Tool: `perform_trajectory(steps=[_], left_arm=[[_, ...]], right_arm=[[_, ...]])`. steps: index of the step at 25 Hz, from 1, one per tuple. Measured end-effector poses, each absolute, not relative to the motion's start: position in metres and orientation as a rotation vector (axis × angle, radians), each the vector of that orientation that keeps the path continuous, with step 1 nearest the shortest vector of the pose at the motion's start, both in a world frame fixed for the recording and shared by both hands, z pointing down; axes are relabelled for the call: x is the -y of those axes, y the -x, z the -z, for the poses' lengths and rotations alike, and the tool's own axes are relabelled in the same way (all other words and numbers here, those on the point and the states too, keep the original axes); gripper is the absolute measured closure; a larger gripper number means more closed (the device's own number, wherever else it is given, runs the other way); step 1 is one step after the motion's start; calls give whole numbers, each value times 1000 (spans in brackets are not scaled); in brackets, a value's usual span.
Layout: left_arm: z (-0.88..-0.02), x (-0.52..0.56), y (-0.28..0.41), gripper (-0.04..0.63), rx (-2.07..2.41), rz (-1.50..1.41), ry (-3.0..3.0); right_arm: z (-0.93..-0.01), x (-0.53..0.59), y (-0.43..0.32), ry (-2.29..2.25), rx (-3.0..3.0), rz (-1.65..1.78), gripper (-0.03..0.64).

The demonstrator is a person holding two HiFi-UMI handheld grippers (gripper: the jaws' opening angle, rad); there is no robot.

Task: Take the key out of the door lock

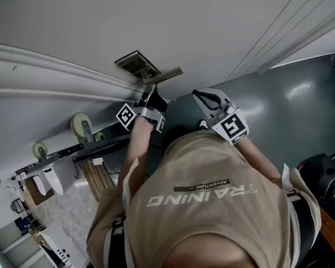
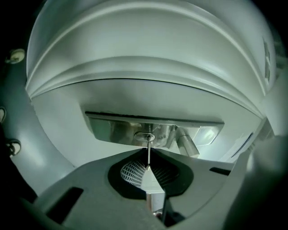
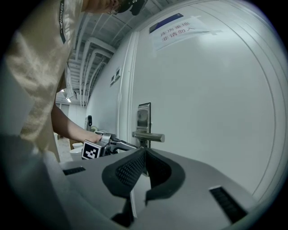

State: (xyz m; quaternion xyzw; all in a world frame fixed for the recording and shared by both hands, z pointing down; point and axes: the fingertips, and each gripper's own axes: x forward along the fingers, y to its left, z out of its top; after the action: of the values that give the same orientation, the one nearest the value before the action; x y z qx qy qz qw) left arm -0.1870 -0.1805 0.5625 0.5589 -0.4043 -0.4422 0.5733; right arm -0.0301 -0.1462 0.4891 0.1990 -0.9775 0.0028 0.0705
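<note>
In the left gripper view a thin metal key (image 2: 148, 155) shows edge-on. It runs from the round keyhole (image 2: 144, 136) in the steel lock plate (image 2: 112, 130) back between my jaws. My left gripper (image 2: 148, 167) is shut on the key's near end. The head view shows the left gripper (image 1: 149, 93) pressed up under the lock plate (image 1: 137, 63) and the lever handle (image 1: 164, 75). My right gripper (image 1: 200, 96) hangs to the right, away from the door. In its own view the right gripper (image 3: 145, 152) is shut with nothing in it.
The lever handle (image 2: 186, 144) sticks out just right of the keyhole. The white door (image 3: 207, 103) carries a paper notice (image 3: 177, 28) high up. A wheeled rack (image 1: 70, 150) and boxes stand on the floor at the left, and a grey floor (image 1: 294, 104) spreads to the right.
</note>
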Motion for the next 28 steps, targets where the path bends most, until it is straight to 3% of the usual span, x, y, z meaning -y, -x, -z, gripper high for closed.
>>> perform_trajectory(steps=[13, 18, 28], left_arm=[[-562, 181, 186, 574, 883, 1083, -1316], [-560, 178, 183, 572, 1079, 883, -1444], [-564, 149, 169, 572, 1011, 955, -1362]], right_arm=[[-489, 151, 44, -571, 2941, -36, 601], [-490, 154, 42, -581, 2936, -17, 601], [-492, 151, 37, -592, 2945, -60, 601]])
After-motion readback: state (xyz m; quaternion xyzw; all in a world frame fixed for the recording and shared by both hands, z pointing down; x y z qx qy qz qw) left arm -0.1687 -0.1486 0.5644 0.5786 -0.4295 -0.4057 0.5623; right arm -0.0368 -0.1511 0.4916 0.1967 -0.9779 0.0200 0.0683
